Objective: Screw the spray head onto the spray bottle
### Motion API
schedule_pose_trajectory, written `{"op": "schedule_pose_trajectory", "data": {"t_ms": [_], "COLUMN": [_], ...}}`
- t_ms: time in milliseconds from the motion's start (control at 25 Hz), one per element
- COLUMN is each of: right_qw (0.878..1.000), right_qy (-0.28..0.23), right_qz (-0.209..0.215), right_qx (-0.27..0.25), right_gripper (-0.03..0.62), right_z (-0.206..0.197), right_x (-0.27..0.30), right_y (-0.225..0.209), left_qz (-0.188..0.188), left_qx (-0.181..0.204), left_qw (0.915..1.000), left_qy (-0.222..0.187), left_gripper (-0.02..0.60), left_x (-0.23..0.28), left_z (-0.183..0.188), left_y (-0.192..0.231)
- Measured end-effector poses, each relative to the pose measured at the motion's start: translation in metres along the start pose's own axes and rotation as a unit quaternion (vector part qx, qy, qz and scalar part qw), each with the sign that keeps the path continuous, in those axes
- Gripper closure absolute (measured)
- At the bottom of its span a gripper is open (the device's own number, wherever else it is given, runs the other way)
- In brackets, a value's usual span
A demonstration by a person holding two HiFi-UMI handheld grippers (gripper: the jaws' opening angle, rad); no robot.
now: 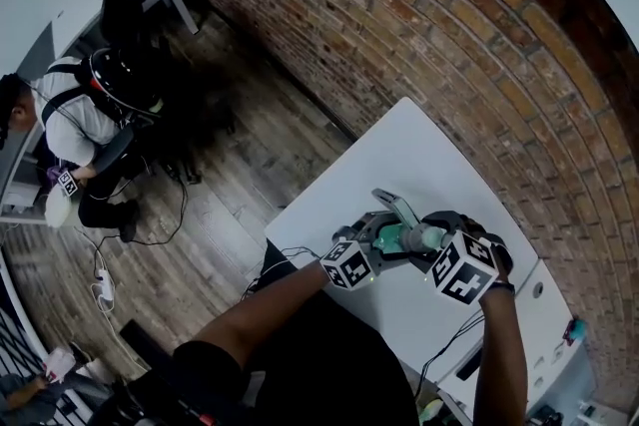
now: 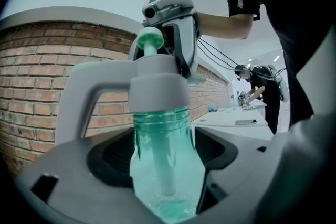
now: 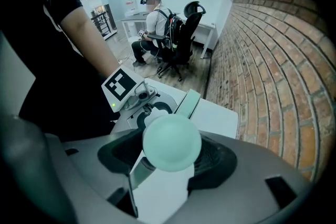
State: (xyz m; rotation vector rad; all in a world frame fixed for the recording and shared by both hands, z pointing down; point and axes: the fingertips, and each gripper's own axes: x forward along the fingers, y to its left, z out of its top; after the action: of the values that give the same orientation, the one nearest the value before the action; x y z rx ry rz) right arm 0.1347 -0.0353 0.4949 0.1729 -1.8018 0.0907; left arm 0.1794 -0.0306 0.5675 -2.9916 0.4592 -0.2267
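Gripping the translucent green plastic spray bottle (image 2: 163, 155) in your left tool (image 1: 382, 242) and the grey spray head (image 2: 155, 89) on its neck in your right tool (image 1: 436, 236), above the white tabletop (image 1: 399, 155), you seem mid-threading: twist the head snug.

We see the spray bottle (image 2: 160, 134) as glossy, smooth, green-tinted clear plastic. The spray head (image 2: 157, 89) looks like matt pale grey plastic. The left hand-held gripper (image 2: 164, 168) has a matt grey plastic shell. The desk (image 1: 399, 165) is smooth white, the brick wall (image 1: 449, 35) rough, the floor (image 1: 230, 195) worn wood planks.
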Motion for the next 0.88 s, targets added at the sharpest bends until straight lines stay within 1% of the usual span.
{"op": "schedule_pose_trajectory", "data": {"t_ms": [120,280,400,480,640,760,880], "right_qw": [0.998,0.988,0.983,0.984,0.991,0.994,0.993], "right_qy": [-0.015,-0.028,-0.035,-0.039,-0.05,-0.074,-0.112], "right_qz": [-0.011,-0.027,-0.028,-0.032,-0.038,-0.037,-0.031], "right_qx": [0.054,0.147,0.176,0.169,0.118,0.067,0.001], "right_gripper": [0.312,0.31,0.31,0.31,0.31,0.31,0.31], "right_z": [-0.001,-0.001,-0.001,-0.001,0.004,0.015,0.028], "right_x": [-0.001,-0.001,-0.001,0.0,-0.012,-0.035,-0.064], "right_y": [-0.003,-0.007,-0.006,-0.006,-0.004,-0.003,-0.003], "left_qz": [0.0,0.001,0.004,0.005,0.006,0.007,0.008], "left_qx": [-0.002,-0.004,-0.005,-0.007,-0.009,-0.01,-0.011], "left_qw": [1.0,1.0,1.0,1.0,0.9999,0.9999,0.9999], "left_qy": [0.002,0.006,0.005,0.005,0.006,0.006,0.005], "left_gripper": [0.244,0.244,0.244,0.242,0.242,0.241,0.24], "left_x": [0.001,0.001,0.001,0.001,0.001,0.001,0.001], "left_z": [0.0,0.0,0.0,0.0,-0.001,0.0,0.0], "left_y": [0.0,-0.001,0.0,0.0,0.0,0.001,0.002]}}
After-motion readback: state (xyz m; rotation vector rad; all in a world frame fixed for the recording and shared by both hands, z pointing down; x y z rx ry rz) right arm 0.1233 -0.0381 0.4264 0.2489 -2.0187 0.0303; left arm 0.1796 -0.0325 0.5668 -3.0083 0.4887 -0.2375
